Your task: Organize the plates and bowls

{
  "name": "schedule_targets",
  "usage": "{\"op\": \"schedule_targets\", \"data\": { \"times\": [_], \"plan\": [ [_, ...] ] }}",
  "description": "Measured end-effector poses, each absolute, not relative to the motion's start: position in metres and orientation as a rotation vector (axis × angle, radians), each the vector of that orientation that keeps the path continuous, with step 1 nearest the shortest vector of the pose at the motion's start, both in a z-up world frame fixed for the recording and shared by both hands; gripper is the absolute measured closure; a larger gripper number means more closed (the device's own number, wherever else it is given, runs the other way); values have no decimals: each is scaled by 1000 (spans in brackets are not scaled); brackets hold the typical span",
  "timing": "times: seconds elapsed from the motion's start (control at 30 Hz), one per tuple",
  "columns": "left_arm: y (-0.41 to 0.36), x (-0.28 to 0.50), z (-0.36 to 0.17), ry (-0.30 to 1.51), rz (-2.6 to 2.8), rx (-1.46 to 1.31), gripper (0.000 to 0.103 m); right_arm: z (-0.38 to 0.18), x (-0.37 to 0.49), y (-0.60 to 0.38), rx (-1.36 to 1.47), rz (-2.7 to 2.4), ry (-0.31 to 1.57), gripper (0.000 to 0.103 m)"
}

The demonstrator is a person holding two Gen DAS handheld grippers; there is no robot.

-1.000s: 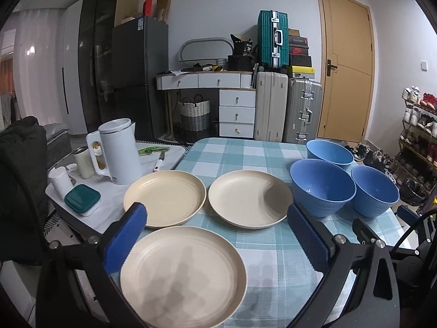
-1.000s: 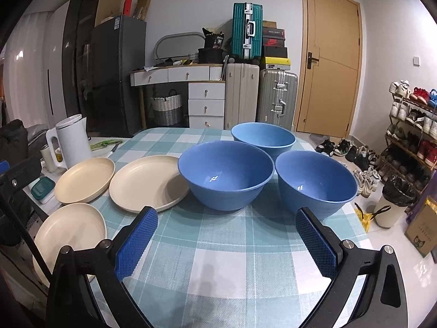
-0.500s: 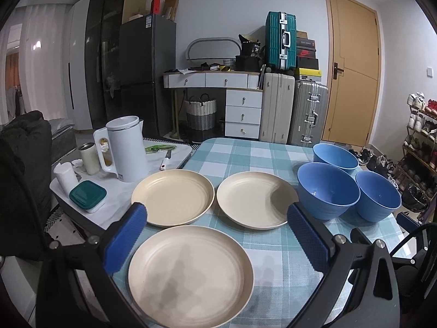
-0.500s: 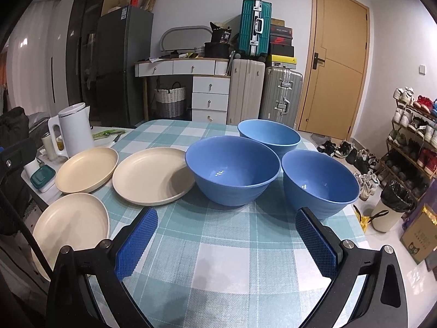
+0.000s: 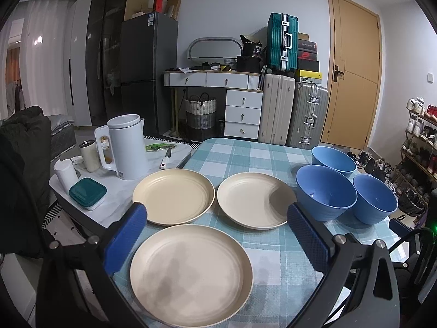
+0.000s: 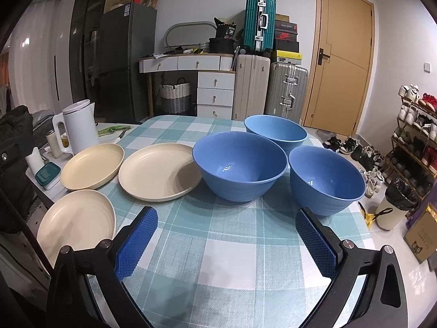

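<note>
Three cream plates lie flat on the checked tablecloth (image 5: 273, 262): a near one (image 5: 191, 273), a far left one (image 5: 173, 195) and a far right one (image 5: 255, 199). Three blue bowls stand upright to their right: a big middle bowl (image 6: 240, 165), a right bowl (image 6: 326, 180) and a far bowl (image 6: 275, 132). My left gripper (image 5: 217, 232) hovers open over the near plate's far edge, holding nothing. My right gripper (image 6: 225, 237) is open above bare cloth, in front of the middle and right bowls. The same plates appear in the right wrist view, the near plate (image 6: 76, 218) at lower left.
A side table on the left carries a white kettle (image 5: 125, 147), a cup, a white bottle and a teal-lidded box (image 5: 87, 192). A knife (image 5: 166, 158) lies beyond the kettle. Suitcases, drawers and a door stand behind; a shoe rack and bin (image 6: 393, 202) are right of the table.
Both cameras have drifted slightly up and back, so plates and bowls sit a little lower and farther in view. Both grippers stay open; no dish has moved.
</note>
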State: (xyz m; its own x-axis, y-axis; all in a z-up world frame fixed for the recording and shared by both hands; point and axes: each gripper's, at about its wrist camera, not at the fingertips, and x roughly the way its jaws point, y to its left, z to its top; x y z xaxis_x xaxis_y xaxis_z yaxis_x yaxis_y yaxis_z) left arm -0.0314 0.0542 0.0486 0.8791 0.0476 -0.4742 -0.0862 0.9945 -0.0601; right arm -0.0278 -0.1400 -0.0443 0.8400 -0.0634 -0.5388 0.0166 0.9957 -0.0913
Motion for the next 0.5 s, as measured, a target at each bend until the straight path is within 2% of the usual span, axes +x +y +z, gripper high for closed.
{"op": "schedule_targets", "data": {
  "times": [0.5],
  "plan": [
    [119,-36,87,446,120,-147,0,-17,-52,-111,-91,77,477,0]
  ]
}}
